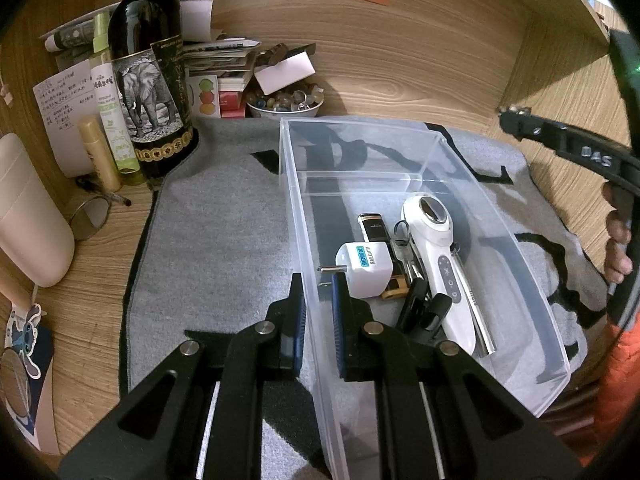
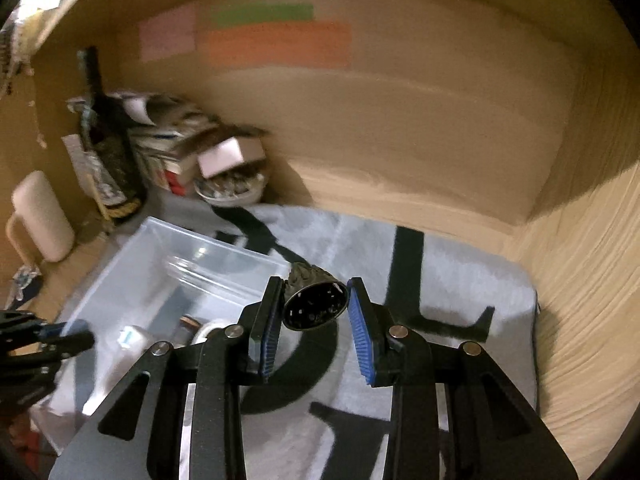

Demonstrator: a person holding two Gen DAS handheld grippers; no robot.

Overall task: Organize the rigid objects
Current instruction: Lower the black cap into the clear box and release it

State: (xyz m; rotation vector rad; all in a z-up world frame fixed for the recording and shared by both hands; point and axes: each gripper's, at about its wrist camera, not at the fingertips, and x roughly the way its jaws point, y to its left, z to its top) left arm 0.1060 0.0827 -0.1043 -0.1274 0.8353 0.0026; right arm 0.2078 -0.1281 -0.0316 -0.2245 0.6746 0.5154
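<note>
A clear plastic bin (image 1: 516, 248) stands on a grey mat (image 1: 216, 232). In it lie a white charger plug (image 1: 366, 266), a white handheld device (image 1: 440, 256), a black lighter (image 1: 374, 230), keys and black clips. My left gripper (image 1: 319, 280) is shut on the bin's left wall, one finger inside, one outside. My right gripper (image 2: 312, 308) is shut on a small black cup-shaped object (image 2: 314, 300), held in the air just right of the bin (image 2: 132, 264). The right gripper also shows in the left wrist view (image 1: 568, 140), at the far right.
A dark wine bottle (image 1: 150, 72), tubes, a spray bottle, papers and a bowl of stones (image 1: 284, 100) crowd the back left corner. A beige cup (image 1: 28, 216) and glasses (image 1: 90, 216) lie left of the mat. Wooden walls enclose the back and right.
</note>
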